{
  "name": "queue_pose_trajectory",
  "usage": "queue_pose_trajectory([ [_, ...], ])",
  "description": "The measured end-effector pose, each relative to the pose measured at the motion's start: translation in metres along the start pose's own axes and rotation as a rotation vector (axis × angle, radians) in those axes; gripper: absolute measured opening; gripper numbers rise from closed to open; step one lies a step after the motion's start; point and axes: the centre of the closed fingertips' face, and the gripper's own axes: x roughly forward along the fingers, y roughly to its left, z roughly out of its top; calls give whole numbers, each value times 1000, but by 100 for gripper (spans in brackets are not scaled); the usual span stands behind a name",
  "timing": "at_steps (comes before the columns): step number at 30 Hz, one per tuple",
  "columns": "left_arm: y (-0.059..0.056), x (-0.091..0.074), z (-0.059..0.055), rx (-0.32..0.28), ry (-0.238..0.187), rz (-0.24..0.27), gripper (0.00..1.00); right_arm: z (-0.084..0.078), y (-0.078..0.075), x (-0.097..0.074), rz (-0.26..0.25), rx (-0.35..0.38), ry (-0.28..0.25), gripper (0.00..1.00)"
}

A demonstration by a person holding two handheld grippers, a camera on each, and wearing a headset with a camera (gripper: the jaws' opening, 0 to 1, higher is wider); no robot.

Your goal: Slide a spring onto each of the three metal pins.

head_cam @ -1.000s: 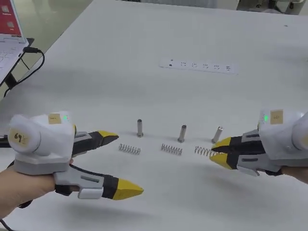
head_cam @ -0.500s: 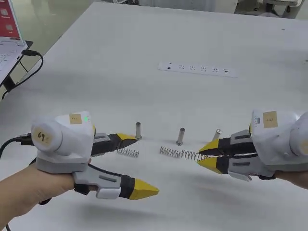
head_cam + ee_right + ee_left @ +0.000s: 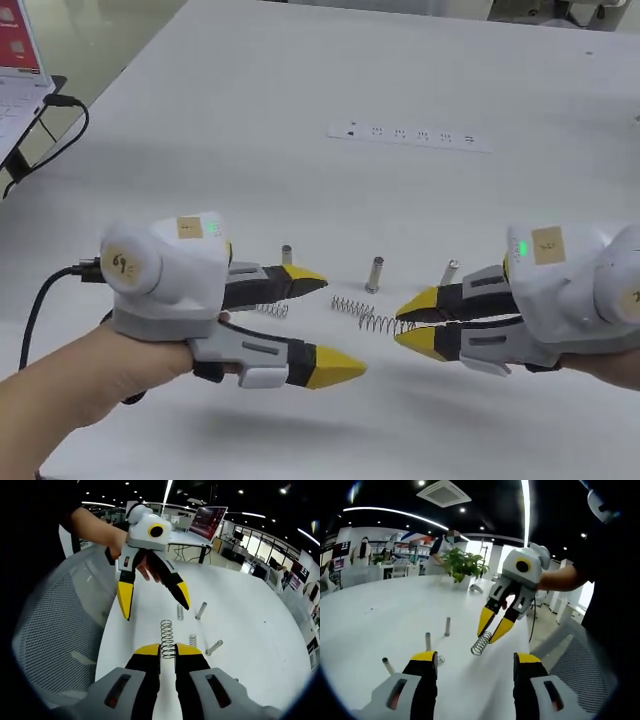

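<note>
Clamping right gripper (image 3: pixel 400 326): jaws pinched almost together on one end of a spring (image 3: pixel 167 636); the free end sticks out past the tips toward the left gripper.
Left gripper (image 3: pixel 340 325): jaws spread wide with nothing between them, tips facing the right gripper, close to the spring's free end.
Second spring (image 3: pixel 350 307): lying on the desk (image 3: pixel 300 120), just in front of the middle pin.
Third spring (image 3: pixel 268 310): lying on the desk, partly hidden behind the left gripper's upper jaw.
Left pin (image 3: pixel 287 254), middle pin (image 3: pixel 377 274), right pin (image 3: pixel 450 272): standing in a row on the desk beyond the jaws, apart from the springs.
Power strip (image 3: pixel 410 137): flat on the desk, well behind the pins.
Laptop (image 3: pixel 15 50): at the far left edge, with a cable (image 3: pixel 55 115) beside it.
</note>
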Motion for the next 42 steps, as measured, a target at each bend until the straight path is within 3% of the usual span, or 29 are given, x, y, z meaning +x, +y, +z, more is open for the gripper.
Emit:
queue_pose_trajectory([
  [7, -1, 8, -1, 20, 7, -23, 35, 7, 2, -1, 9, -14, -19, 8],
  [10, -2, 11, 2, 16, -16, -34, 31, 6, 3, -2, 14, -14, -19, 8],
  [24, -10, 20, 11, 39, -66, -85, 16, 7, 1, -6, 4, -2, -38, 8],
  [33, -13, 23, 11, 59, -58, -99, 6, 8, 2, -8, 7, -4, -41, 8],
  [42, -14, 22, 11, 83, -51, -104, 5, 10, 2, -8, 7, -14, -42, 8],
])
